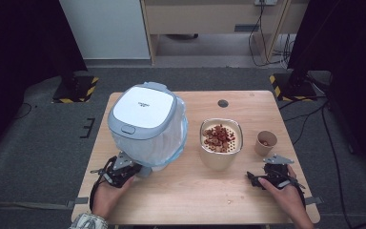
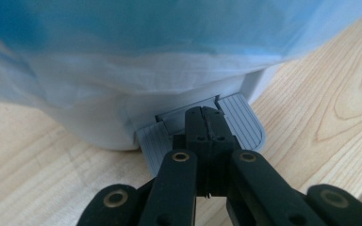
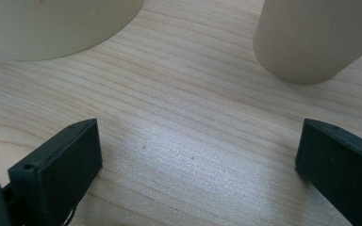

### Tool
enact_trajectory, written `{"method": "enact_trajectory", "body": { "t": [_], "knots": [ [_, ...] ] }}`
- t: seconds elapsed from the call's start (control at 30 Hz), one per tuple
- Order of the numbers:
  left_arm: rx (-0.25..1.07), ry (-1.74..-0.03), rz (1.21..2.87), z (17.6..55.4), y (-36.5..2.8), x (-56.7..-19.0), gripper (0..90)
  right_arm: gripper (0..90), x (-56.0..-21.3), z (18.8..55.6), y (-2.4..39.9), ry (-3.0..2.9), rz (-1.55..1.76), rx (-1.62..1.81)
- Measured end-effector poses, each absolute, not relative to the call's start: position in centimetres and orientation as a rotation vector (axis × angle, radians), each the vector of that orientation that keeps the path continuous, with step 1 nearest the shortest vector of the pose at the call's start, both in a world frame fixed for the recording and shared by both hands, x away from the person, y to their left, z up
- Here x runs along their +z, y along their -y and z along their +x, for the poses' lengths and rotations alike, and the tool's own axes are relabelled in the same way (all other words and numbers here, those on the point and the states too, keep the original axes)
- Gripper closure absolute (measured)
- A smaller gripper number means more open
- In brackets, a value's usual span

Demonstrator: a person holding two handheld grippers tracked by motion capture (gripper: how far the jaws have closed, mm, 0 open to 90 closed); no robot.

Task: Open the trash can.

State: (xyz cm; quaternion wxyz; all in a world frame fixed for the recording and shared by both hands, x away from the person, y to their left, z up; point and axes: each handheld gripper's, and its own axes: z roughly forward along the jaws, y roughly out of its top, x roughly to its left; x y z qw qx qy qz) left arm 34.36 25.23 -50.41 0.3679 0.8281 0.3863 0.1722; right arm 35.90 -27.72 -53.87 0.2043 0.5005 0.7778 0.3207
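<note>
the wooden table [image 1: 181, 191] is seen in the frame's middle. the pedal bin [image 1: 145, 121] is placed at center left, its grey pedal [image 2: 245, 123] met by the left gripper [image 2: 206, 117], jaws pressed together. at lower right the right gripper [image 1: 267, 172] is rested with jaws spread, nothing between them.

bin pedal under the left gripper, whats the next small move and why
Probably press down. The left gripper is shut, its tip on the grey pedal at the foot of the bin, whose lid is closed. The right gripper rests open.
</note>
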Motion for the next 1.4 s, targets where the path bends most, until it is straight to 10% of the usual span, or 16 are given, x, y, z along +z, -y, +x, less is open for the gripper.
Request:
{"method": "enact_trajectory", "body": {
  "t": [1.4],
  "knots": [
    [0.442,-0.976,2.205,34.8,-24.8,-51.4,90.0,1.9,-53.9,35.8,27.9,-2.168,1.395,0.902]
  ]
}}
